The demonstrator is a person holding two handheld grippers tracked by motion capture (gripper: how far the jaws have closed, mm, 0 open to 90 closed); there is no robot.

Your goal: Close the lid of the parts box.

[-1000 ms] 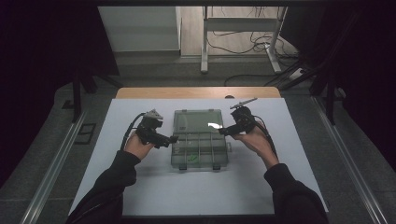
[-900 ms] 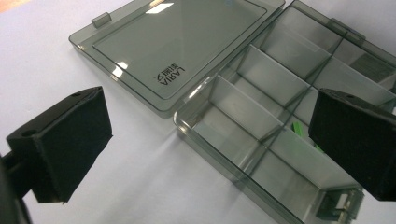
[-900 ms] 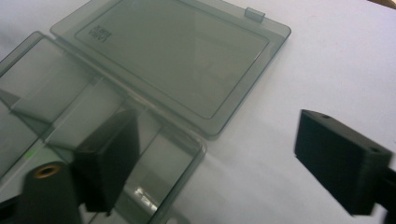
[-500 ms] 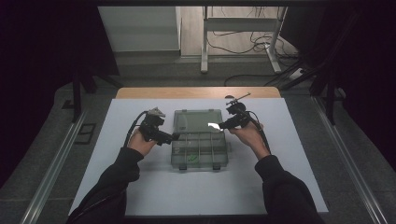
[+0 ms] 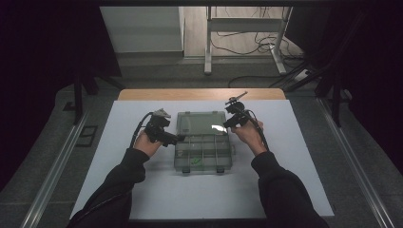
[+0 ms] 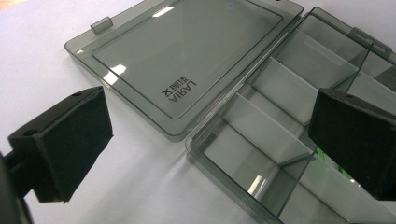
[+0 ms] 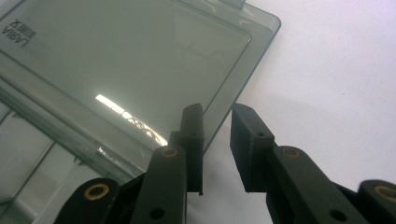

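right gripper (image 7: 216,140): we see its two black jaws nearly together, a narrow gap left; they have just been closing. The edge of the smoky clear plastic lid (image 7: 140,70) runs up to that gap, one jaw over the lid, the other over bare sheet. We cannot tell whether the pads press it yet.

left gripper (image 6: 210,140): jaws spread wide, nothing pinched. One black foam pad (image 6: 70,140) hangs over the white sheet (image 6: 37,60), the other (image 6: 355,135) over the tray's compartments.

the box: a smoke-grey transparent plastic organiser box (image 5: 203,141) with dividers lies open in the middle of the white table top (image 5: 294,180), its lid laid flat toward the far edge, its tray toward the near edge.

risk one: we judge the right grip thin, only a sliver of lid rim between the pads. Smooth plastic could slip out as the lid is swung.

risk two: the left gripper holds nothing, so the light tray could slide or tip when the lid is lifted.

risk three: a lid lifted by one corner may twist at the hinge.

right hand (image 5: 247,135): we see it at the lid's right edge, forearm coming in from the near edge, gripper pointing in toward the box.

left hand (image 5: 147,142): at the box's left side, level with the hinge line, gripper pointing across at the tray.
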